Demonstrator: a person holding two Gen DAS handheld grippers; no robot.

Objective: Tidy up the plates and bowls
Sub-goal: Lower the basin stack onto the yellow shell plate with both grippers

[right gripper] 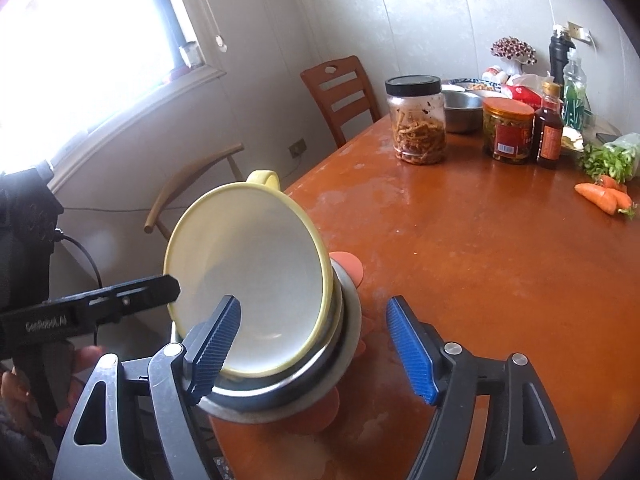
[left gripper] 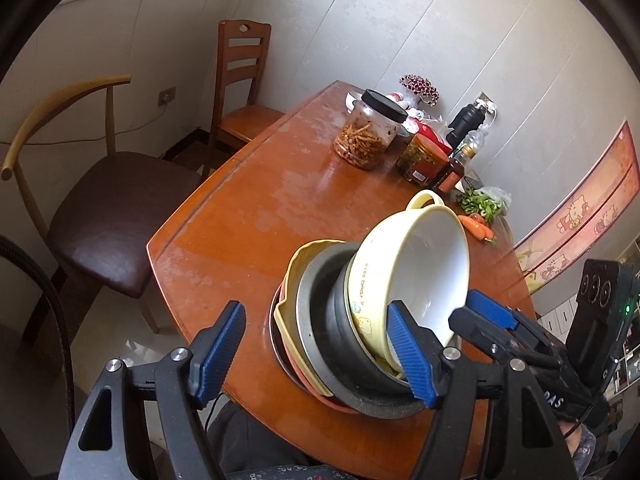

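At the near edge of the wooden table (left gripper: 248, 216), a stack of plates and bowls (left gripper: 320, 344) was seen; its top yellow handled bowl (right gripper: 248, 276) sat tilted. Both left gripper (left gripper: 316, 344) and right gripper (right gripper: 314, 344) were spread wide, nothing pinched. Levelling the bowl first would likely be wise.

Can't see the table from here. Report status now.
Left gripper and right gripper open. Yellow bowl tilted atop the dish stack at table edge. Nothing obstructing.

Yellow bowl (right gripper: 248, 276) tilted atop stacked dishes (right gripper: 288, 384), jaws spread.
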